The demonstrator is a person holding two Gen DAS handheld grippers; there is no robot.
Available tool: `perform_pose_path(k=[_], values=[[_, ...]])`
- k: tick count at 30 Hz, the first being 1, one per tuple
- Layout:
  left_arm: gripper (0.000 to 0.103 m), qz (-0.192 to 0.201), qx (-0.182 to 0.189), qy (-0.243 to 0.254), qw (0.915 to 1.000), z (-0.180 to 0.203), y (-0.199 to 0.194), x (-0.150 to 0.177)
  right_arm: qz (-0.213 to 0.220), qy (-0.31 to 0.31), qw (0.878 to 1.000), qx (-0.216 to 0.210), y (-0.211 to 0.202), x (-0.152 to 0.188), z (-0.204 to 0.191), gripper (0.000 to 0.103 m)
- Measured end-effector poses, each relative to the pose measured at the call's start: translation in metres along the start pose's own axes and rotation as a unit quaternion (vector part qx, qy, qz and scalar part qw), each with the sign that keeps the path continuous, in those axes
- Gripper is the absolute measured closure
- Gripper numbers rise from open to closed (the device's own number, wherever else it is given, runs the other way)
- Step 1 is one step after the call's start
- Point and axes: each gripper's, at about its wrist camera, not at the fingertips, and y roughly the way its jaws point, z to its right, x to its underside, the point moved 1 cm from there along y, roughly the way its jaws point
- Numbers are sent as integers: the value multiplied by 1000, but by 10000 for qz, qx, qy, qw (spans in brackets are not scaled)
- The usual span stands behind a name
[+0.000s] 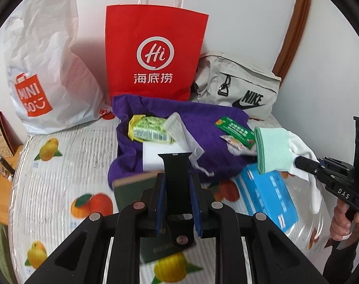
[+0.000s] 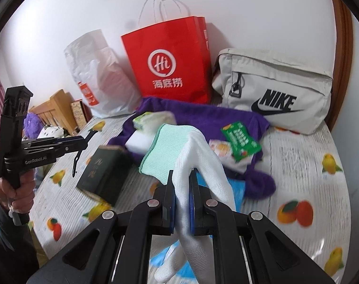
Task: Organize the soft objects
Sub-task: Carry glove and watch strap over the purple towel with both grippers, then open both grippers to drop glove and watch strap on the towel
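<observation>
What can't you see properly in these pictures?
- Inside the red paper bag: both views show only its outside.
- Blue packet, right wrist view: mostly hidden behind the white glove and right gripper.
- Dark green book: cover lettering blurred in both views.
- Black strap: its lower end is hidden by the left gripper.

Both views are being evenly, brightly lit; soft shadows are being cast behind the red bag [image 1: 153, 54]; edges are being bent and vignetted; motion blur is being shown toward six o'clock
</observation>
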Motion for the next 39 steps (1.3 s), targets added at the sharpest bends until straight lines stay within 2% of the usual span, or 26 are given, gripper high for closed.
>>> perform_pose_path(k=[13,17,22,27,39], values=[[83,-210,197,-29,9996,3,60,-48,-110,-34,9996,258,66,-54,28,94],[83,-348,211,-7,9992,6,84,-59,-189,40,9996,186,86,-65,37,94],[83,-493,179,-20,9986,6,108,-65,-421,66,9990,163,113,-70,45,94],[83,-629,81,106,9979,9,130,-68,-836,64,9963,173,146,-69,52,93],[82,-806,157,113,9966,10,155,-74,-1228,76,9918,352,186,-71,59,91]])
